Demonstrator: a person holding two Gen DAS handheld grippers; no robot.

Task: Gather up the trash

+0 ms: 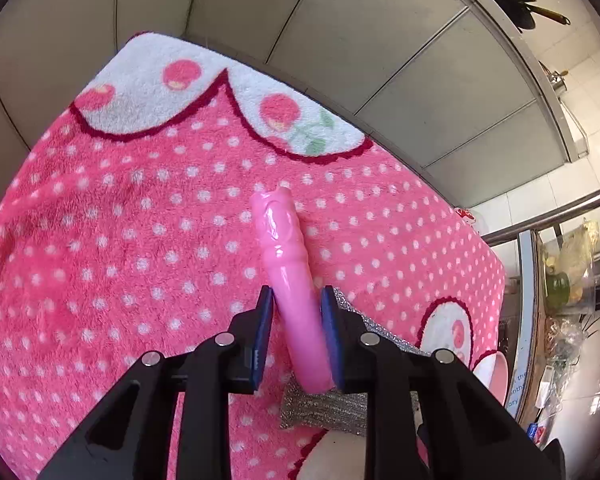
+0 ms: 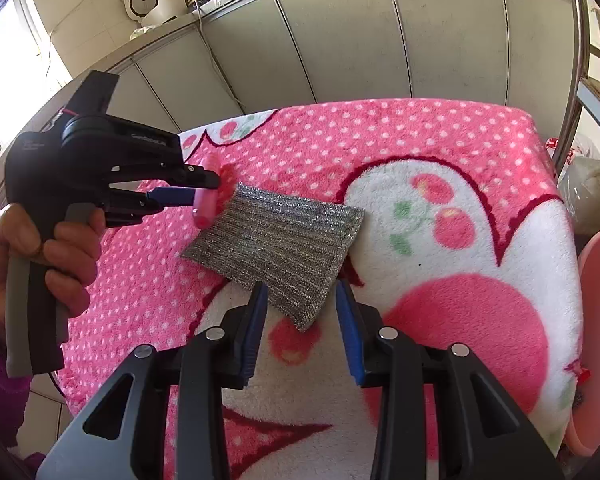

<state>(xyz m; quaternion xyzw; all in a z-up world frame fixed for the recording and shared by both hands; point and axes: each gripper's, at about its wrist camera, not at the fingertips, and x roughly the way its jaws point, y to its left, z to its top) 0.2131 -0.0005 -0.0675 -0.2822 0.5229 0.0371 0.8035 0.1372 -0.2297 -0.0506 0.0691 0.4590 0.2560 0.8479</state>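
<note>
Low in the left wrist frame, the left gripper pinches a pink sausage-like tube lengthwise for lifting off the polka-dot blanket, while the right gripper straddles the silver scouring cloth, jaws spread, apparently ready to close.

We note a glossy pink tube between the blue pads of the black left gripper. The blanket is hot pink with white dots, plus white panels edged dark red bearing pink cherries and green leaves. The scouring cloth is glittering silver-grey.
</note>
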